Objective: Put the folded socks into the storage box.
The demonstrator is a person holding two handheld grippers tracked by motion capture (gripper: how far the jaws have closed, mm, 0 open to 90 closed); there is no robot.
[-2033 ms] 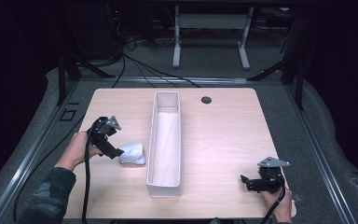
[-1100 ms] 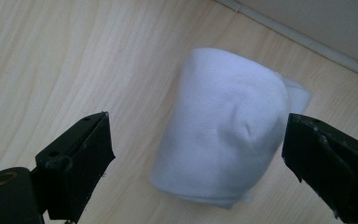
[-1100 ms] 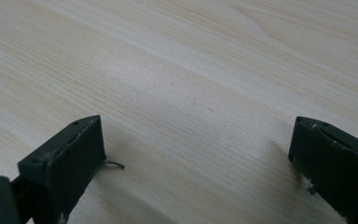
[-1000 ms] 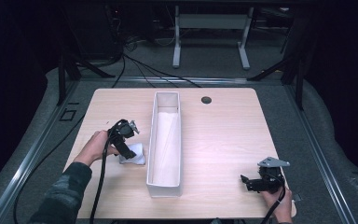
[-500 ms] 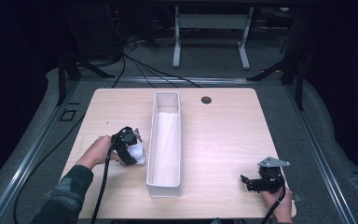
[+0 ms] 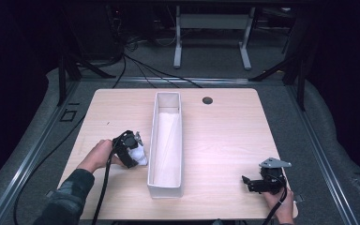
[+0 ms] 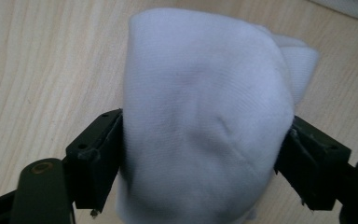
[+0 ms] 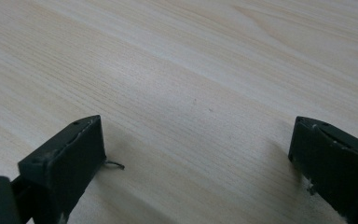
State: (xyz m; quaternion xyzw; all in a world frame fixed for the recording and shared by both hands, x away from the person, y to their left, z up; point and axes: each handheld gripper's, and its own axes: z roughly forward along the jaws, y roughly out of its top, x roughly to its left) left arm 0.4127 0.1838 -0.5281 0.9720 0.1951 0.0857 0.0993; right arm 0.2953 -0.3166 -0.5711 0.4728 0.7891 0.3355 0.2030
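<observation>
From the high view, one light wooden table (image 6: 225, 140) carries one long white open-topped box (image 6: 167, 140), set lengthwise down the middle, and one small dark round hole (image 6: 207, 100) near the far edge. One white sock (image 6: 138, 154), balled into a soft bundle, sits just left of the box, close to its wall. Two grippers are counted. The left gripper (image 6: 130, 149) is at the sock, held by the person's left hand (image 6: 98, 155), with a dark sleeve below it and a black cable trailing toward the near edge. The right gripper (image 6: 251, 182) rests low at the near right corner of the table, well apart from the box, with a grey three-cornered plate on top and the right hand (image 6: 281, 201) behind it. Beyond the table lie grey carpet, several black cables and one white metal frame (image 6: 211, 23). No writing or brand can be read here.

In the left gripper view, the one sock (image 7: 205, 116) bulges between the two black jaws, which press against it on both sides; the left gripper (image 7: 200, 158) is closed on the sock at a fairly wide span. Wood grain of the table (image 7: 37, 60) shows around it, and a pale strip, too small to identify, crosses the upper right corner. No label or print shows on the fabric.

In the right gripper view, the right gripper (image 8: 198, 154) has its two jaws spread wide with nothing between them, close above the bare table (image 8: 191, 56). No text is visible.
</observation>
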